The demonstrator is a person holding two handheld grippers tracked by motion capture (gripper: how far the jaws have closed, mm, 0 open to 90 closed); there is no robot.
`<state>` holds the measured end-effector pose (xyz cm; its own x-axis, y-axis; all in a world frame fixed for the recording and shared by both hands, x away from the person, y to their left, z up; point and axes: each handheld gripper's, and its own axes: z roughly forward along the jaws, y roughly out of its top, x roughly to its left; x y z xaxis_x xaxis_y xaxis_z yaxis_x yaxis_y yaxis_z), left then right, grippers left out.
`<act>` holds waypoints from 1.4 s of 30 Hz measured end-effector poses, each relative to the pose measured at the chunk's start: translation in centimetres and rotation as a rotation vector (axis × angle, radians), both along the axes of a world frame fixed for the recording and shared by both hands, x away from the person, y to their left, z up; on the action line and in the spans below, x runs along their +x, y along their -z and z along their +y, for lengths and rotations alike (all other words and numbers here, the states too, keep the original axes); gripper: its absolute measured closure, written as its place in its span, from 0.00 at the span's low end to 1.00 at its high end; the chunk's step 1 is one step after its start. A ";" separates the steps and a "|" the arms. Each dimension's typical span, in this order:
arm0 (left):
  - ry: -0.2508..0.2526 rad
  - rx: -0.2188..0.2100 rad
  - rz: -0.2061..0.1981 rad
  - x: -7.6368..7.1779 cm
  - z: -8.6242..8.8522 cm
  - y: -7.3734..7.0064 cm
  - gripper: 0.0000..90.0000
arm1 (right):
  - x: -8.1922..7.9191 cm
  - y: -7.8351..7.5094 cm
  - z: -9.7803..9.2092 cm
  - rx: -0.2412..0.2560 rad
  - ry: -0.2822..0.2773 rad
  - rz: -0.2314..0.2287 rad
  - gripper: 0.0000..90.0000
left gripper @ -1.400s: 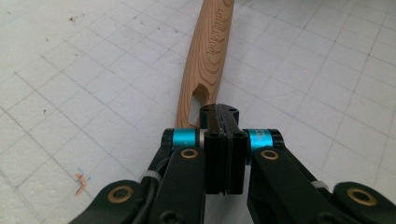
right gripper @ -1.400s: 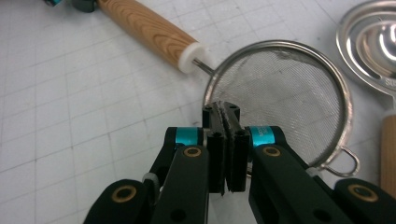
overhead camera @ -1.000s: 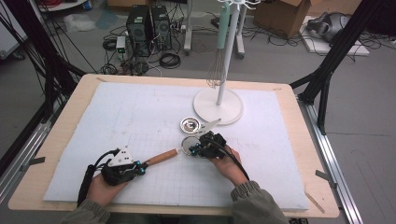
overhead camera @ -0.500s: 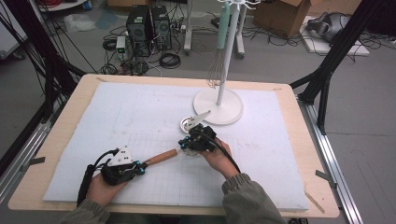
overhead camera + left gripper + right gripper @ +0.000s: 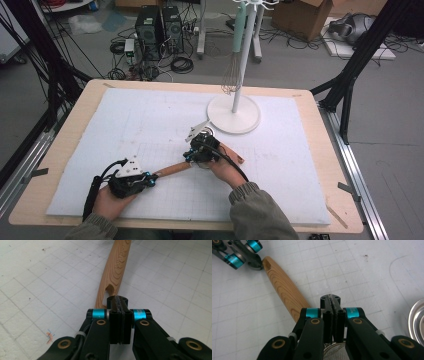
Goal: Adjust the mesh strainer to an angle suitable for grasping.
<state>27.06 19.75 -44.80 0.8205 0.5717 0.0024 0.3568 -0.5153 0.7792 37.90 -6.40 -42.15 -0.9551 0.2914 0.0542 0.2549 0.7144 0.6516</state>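
Strainer, wooden handle [image 5: 172, 169] flat on mat [image 5: 125, 125] between grippers: left gripper [image 5: 117, 300] pinches handle end, right gripper [image 5: 330, 300] pressed together over mesh [image 5: 334, 350]; risk: thin end-grip slips, strainer pivots when lifted.

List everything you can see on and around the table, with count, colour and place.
Wooden handle: one, light brown, on the mat between the two claws.
Metal dish: one, silver, beside the right claw.
Mesh piece: one, grey, under the right claw.
Stand: one, white, far middle of the mat.
Whisk: one, metal, hanging on the stand.
Mat: one, white gridded, covering the table.
Table: one, pale wood.
Left claw: black, shut at the handle's end.
Right claw: black, shut.
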 end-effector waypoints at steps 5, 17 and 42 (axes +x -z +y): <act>-0.007 0.002 -0.001 0.2 -0.1 0.0 0.98 | -0.5 -0.3 0.0 -0.031 -0.012 -0.010 0.99; -0.017 0.000 0.003 0.9 -0.2 0.0 0.98 | -1.6 0.1 -0.3 -0.075 -0.045 0.009 0.99; -0.033 -0.002 0.006 1.9 -0.6 0.0 0.98 | -3.0 -0.1 -0.7 -0.103 -0.105 0.054 0.99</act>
<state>28.95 19.13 -44.82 0.8010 0.5986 -0.0038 0.3785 -0.5015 0.7780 34.87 -7.05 -42.05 -0.9771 0.1964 0.0814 0.2078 0.8016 0.5605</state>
